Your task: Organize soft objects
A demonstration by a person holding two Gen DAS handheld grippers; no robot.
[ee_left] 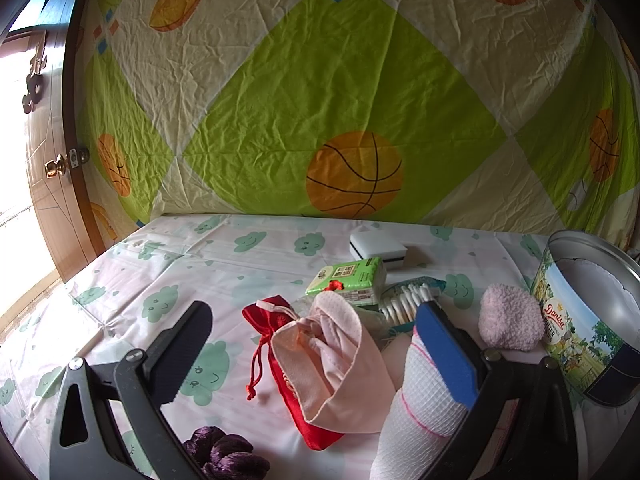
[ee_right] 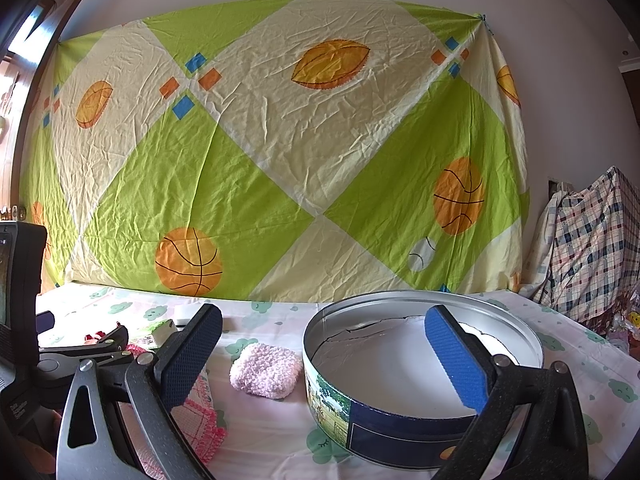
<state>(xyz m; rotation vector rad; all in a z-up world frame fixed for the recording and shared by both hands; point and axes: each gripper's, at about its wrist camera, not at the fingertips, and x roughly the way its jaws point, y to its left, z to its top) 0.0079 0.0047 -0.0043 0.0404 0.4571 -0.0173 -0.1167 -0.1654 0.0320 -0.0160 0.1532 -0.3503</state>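
Meanwhile, the left claw (ee_left: 316, 344) stood released, its fingers spread wide around a heap of soft things on the cloud-print counter (ee_left: 120, 280). Between the fingers lay a pale pink cloth pouch (ee_left: 340, 368) resting on a red satin drawstring bag (ee_left: 276, 344); a white waffle-weave cloth (ee_left: 420, 408) touched the blue pad of its right-side finger. A dark purple scrunchie (ee_left: 224, 454) sat just below the claw's left-side finger. Ahead lay a green tissue pack (ee_left: 352, 280), cotton swabs (ee_left: 408, 300) and a white box (ee_left: 378, 248). A fluffy pink puff (ee_left: 510, 320) sat to the right, just beside the round biscuit tin (ee_left: 584, 332).

The right claw (ee_right: 324, 356) was also released, grasping nothing, its blue-padded finger over the open tin (ee_right: 400, 428) and the puff (ee_right: 266, 372) between its fingers.
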